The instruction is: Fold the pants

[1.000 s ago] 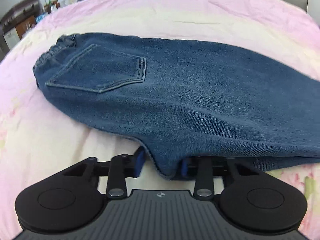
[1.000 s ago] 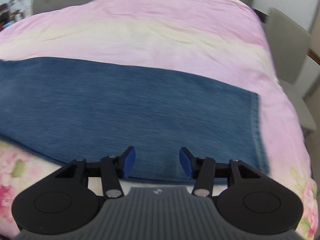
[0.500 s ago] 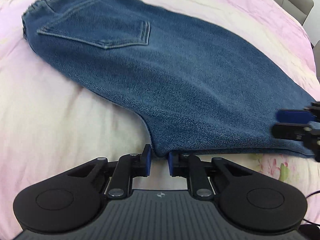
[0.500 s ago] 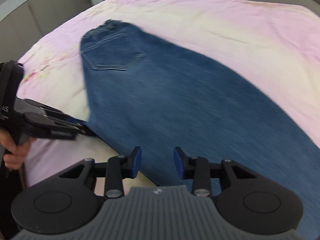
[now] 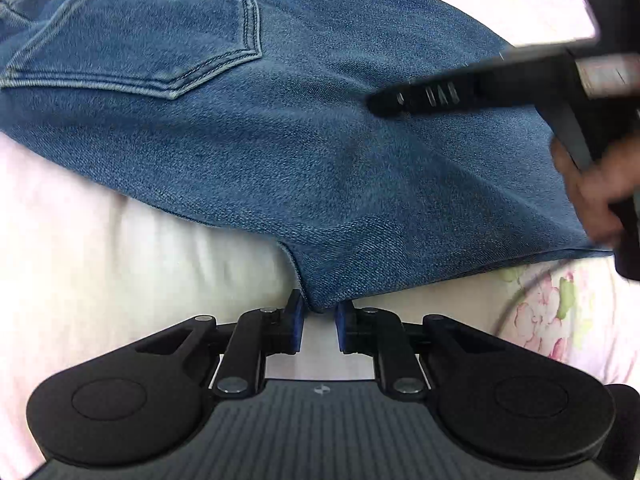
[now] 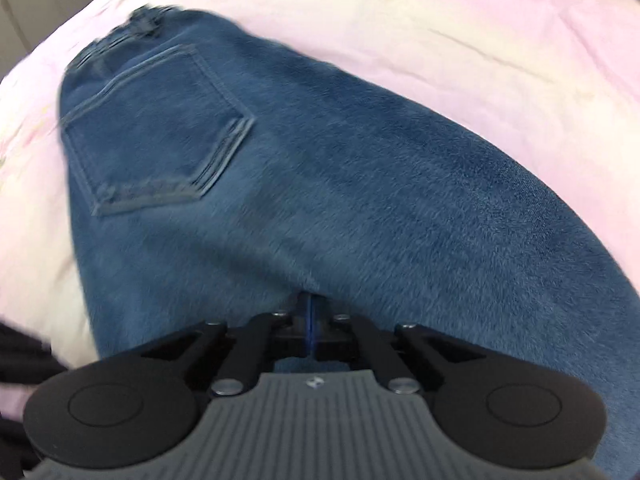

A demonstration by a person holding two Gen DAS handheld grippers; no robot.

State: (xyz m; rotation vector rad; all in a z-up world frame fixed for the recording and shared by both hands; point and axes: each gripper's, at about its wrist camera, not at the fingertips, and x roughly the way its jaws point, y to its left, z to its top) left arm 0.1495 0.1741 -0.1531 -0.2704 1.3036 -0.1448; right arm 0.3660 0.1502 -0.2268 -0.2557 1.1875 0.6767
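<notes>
Blue denim pants [image 5: 280,132] lie folded lengthwise on the bed, back pocket [image 5: 152,36] up, waistband at the far left. My left gripper [image 5: 319,320] sits at the near edge, its blue pads [image 5: 297,318] a small gap apart around the crotch corner of the pants, not pressed together. My right gripper [image 6: 311,326] has its jaws together over the denim [image 6: 360,184]; I cannot tell whether fabric is pinched. It also shows in the left wrist view [image 5: 460,92], held by a hand, above the pants' right part.
The bed cover [image 5: 100,264] is pink and cream with flower prints [image 5: 548,312] at the near right. In the right wrist view, pink sheet [image 6: 440,20] lies beyond the pants and a dark object [image 6: 20,356] sits at the left edge.
My right gripper moved in over the pants and its jaws closed. My left gripper moved closer to the pants and its pads opened slightly around the crotch corner.
</notes>
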